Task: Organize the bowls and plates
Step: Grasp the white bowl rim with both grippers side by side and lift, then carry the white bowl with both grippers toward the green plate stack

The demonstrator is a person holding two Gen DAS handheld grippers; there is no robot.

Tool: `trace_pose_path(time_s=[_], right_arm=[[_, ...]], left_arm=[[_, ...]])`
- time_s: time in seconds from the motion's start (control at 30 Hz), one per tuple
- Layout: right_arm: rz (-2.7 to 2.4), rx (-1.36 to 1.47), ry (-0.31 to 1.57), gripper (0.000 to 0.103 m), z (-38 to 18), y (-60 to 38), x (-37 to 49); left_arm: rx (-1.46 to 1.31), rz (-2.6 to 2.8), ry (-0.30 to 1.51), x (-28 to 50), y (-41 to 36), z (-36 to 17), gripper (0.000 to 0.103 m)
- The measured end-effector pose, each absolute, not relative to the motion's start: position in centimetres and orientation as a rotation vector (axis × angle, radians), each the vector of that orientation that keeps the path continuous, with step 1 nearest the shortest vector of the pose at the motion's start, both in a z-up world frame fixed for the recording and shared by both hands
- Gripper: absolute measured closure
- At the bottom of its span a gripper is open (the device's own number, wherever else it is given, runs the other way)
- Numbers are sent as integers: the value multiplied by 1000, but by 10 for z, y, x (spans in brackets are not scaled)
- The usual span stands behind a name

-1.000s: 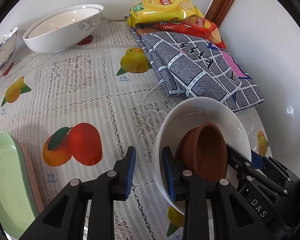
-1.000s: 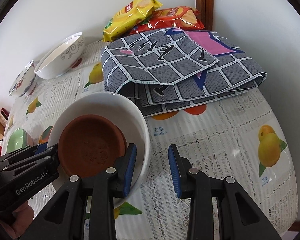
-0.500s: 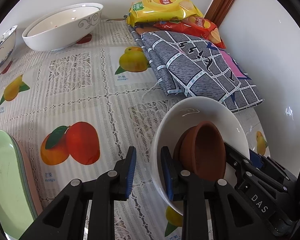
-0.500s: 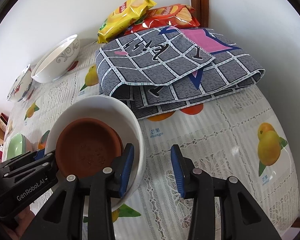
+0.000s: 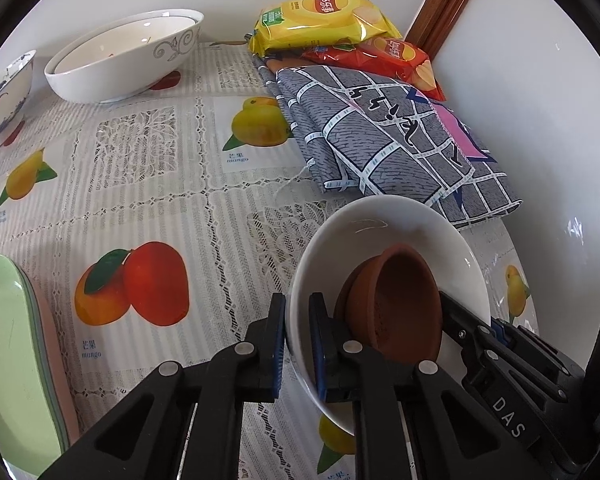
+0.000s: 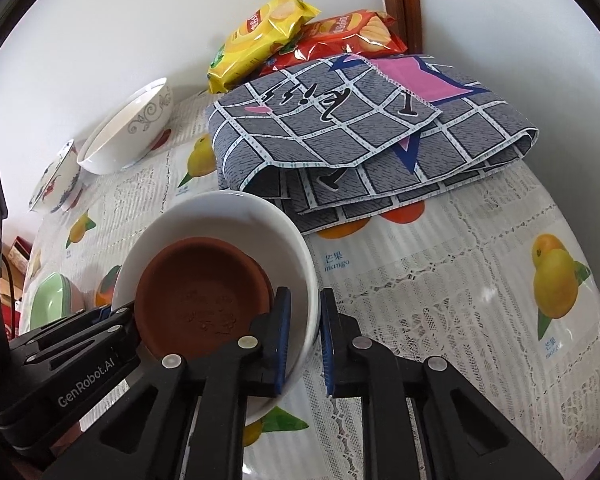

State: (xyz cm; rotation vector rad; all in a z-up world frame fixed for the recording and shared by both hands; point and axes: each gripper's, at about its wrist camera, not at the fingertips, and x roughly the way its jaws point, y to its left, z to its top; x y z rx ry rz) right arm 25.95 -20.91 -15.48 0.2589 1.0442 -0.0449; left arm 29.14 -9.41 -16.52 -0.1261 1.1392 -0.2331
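Note:
A white bowl (image 5: 384,232) with a small brown clay dish (image 5: 396,304) inside it is held near the table's right side. My left gripper (image 5: 297,344) is shut on the bowl's left rim. My right gripper (image 6: 305,338) is shut on the opposite rim of the same white bowl (image 6: 220,216), with the brown dish (image 6: 204,284) resting inside. A large white patterned bowl (image 5: 120,60) and a blue-and-red painted bowl (image 5: 4,92) stand at the back left. Stacked green and pink plates (image 5: 16,360) lie at the front left.
A folded grey checked cloth (image 5: 384,140) lies at the back right, with yellow (image 5: 324,20) and red (image 5: 380,56) chip bags behind it. A white wall (image 5: 520,100) closes the right side. The fruit-print tablecloth (image 5: 140,184) covers the table.
Both grippers have closed their jaws from an open gap onto the white bowl's rim, one on each side. The bowl and dish have stayed in about the same place.

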Motion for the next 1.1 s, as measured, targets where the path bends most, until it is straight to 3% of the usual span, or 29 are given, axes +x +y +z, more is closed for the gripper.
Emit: trace_pose_path(time_s=[1.1], right_arm=[[-53,310,1029,92,-124,-174,207]], left_arm=[[-152,-215,1105,233,-55,-129,92]])
